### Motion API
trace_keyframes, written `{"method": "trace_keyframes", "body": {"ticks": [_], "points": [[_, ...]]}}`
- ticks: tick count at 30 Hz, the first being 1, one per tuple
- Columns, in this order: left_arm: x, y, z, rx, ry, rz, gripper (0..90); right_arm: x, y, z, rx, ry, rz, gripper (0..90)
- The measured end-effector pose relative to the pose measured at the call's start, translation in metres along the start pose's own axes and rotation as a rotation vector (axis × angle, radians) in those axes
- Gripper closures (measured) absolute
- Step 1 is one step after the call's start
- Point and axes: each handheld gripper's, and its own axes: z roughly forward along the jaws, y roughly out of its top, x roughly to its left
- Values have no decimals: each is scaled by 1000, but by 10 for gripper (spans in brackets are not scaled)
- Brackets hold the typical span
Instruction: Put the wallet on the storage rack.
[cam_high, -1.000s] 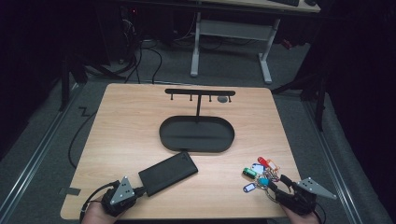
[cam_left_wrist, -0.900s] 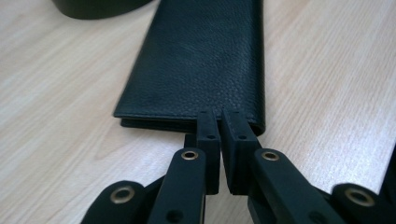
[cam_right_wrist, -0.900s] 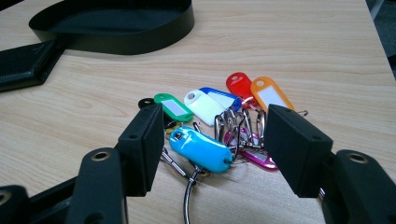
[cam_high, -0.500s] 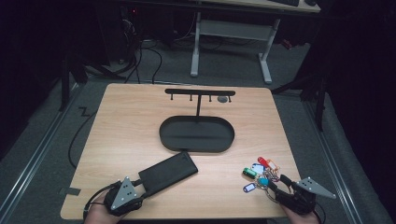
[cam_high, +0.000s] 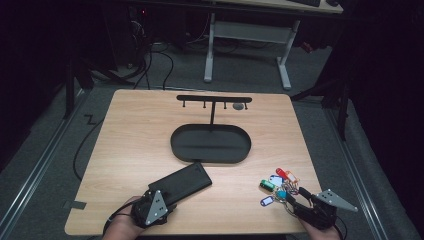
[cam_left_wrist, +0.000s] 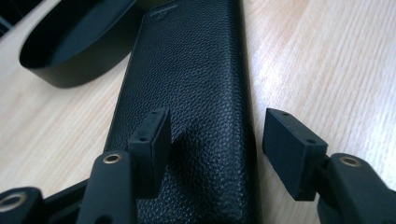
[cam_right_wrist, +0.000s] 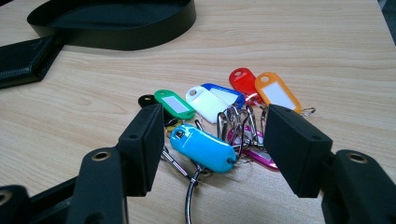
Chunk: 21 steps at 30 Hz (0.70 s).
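A black leather wallet (cam_high: 182, 181) (cam_left_wrist: 187, 93) lies flat on the table near the front left. My left gripper (cam_high: 166, 201) (cam_left_wrist: 217, 126) hovers over its near end with the jaws apart. They have just been opening: one pad stands above the leather, the other above bare wood, and neither presses on it. A bunch of coloured key tags on rings (cam_high: 279, 185) (cam_right_wrist: 219, 116) lies at the front right. My right gripper (cam_high: 295, 201) (cam_right_wrist: 219, 135) straddles its near side, with the light blue tag between the open jaws and a gap beside each pad.
A black oval tray (cam_high: 175, 145) (cam_left_wrist: 60, 60) (cam_right_wrist: 140, 39) sits mid-table, just beyond the wallet. A thin post rises from it to a hook bar (cam_high: 214, 99). Bare wood lies left of the tray and between wallet and keys. The table's front edge is right under both hands.
My left gripper has shifted a little to the right along the front edge, closer over the wallet's near end. The wallet, the key bunch and the right gripper have not moved.
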Motion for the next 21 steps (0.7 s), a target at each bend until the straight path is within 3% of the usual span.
{"method": "trace_keyframes", "body": {"ticks": [4,15,21], "points": [[-2,-2,-1,-7,22,32,508,0,0,-1,0,-1,-2,388],[1,1,-4,-6,-2,-8,664,-1,-1,0,2,4,9,388],[-4,2,-8,-1,35,25,754,-2,-1,-1,-1,6,12,388]]}}
